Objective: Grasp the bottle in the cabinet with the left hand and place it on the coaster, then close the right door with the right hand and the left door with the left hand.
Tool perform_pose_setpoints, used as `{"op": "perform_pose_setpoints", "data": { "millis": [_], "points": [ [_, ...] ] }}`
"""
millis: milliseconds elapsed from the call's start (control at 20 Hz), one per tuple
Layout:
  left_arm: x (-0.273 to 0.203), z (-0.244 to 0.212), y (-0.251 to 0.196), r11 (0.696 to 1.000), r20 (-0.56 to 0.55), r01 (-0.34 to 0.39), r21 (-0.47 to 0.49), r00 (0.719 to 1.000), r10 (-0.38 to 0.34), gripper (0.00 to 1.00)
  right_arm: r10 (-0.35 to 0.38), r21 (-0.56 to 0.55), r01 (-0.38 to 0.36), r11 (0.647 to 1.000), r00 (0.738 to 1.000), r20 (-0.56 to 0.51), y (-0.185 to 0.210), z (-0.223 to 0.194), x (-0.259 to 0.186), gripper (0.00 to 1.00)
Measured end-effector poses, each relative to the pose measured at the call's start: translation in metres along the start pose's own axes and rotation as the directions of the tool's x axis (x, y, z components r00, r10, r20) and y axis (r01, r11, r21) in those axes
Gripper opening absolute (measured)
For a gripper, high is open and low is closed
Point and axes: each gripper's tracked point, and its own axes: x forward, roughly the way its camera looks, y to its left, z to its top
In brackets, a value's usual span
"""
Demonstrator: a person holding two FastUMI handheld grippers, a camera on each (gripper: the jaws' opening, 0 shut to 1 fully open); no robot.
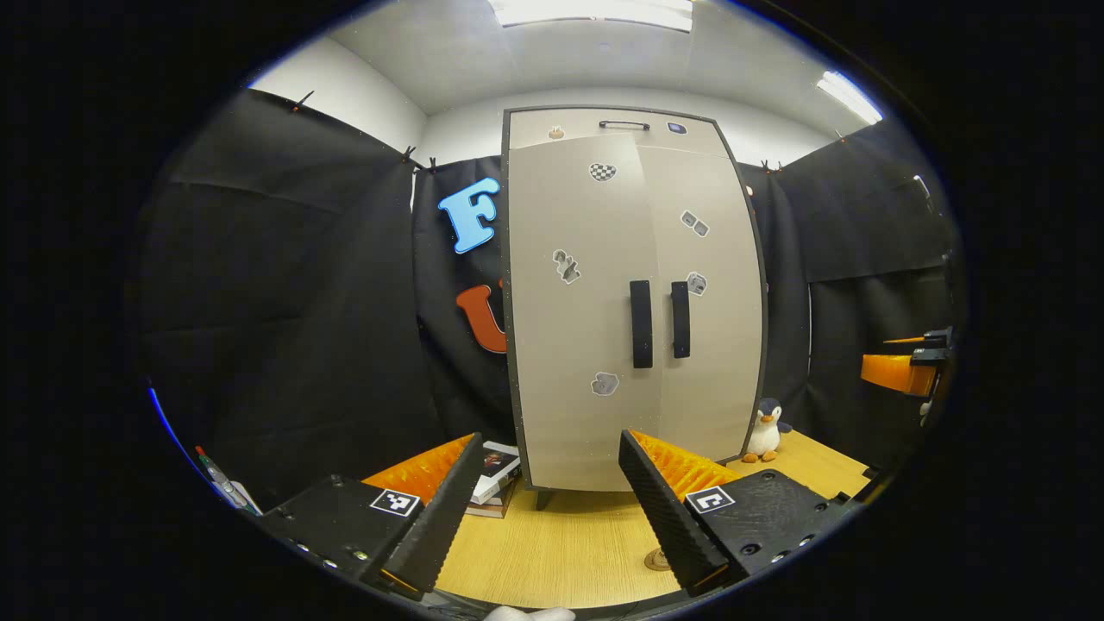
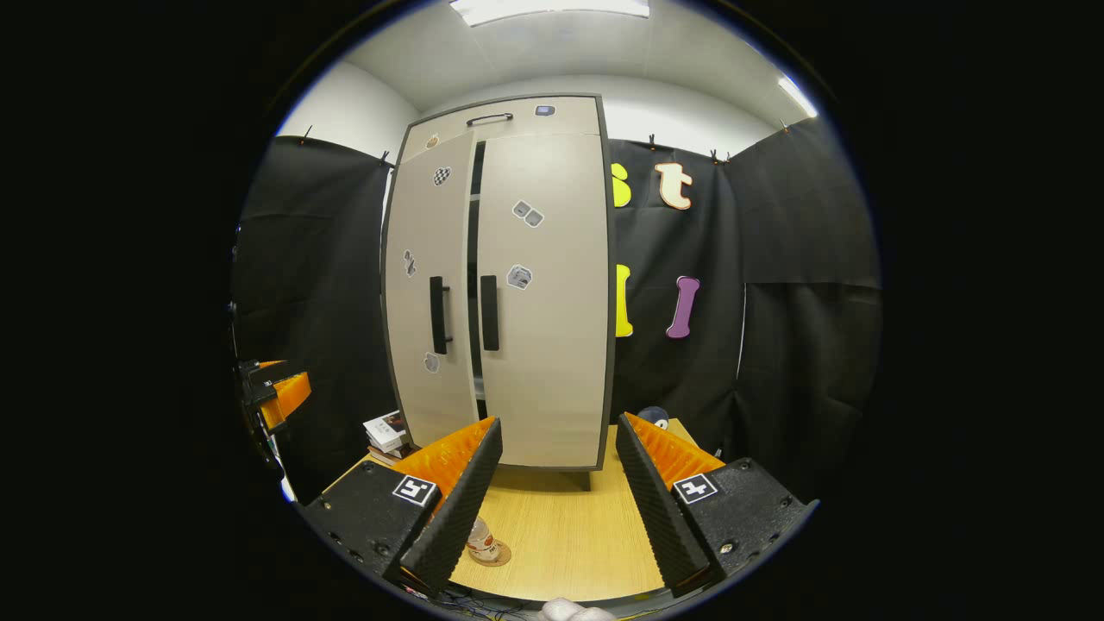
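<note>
The tall beige cabinet [image 1: 621, 302] stands on the wooden table with its right door [image 2: 543, 293] flush. Its left door [image 2: 427, 285] stands slightly ajar, leaving a dark slit between the two. A small bottle [image 2: 481, 539] stands upright on the round coaster [image 2: 493, 554], partly hidden by a finger. The coaster's [image 1: 657, 561] edge peeks out beside a finger in the left gripper view. My left gripper [image 1: 549, 440] is open and empty, well back from the doors. My right gripper [image 2: 559, 423] is open and empty too, facing the right door.
A penguin plush [image 1: 763, 431] sits right of the cabinet. Stacked books [image 1: 496, 470] lie at its left foot. The right gripper [image 1: 906, 366] shows far right in the left gripper view, and the left gripper [image 2: 272, 392] far left in the right gripper view. Black handles [image 1: 640, 323] flank the door seam.
</note>
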Motion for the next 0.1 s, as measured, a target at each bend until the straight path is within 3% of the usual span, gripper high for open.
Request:
{"op": "perform_pose_setpoints", "data": {
  "millis": [100],
  "points": [
    [0.0009, -0.0010, 0.0017, 1.000, -0.002, 0.003, -0.003, 1.000, -0.003, 0.96, 0.006, -0.005, -0.006, 1.000, 1.000, 0.001, 0.0045, 0.0003, -0.0018, 0.82]
  ]
}}
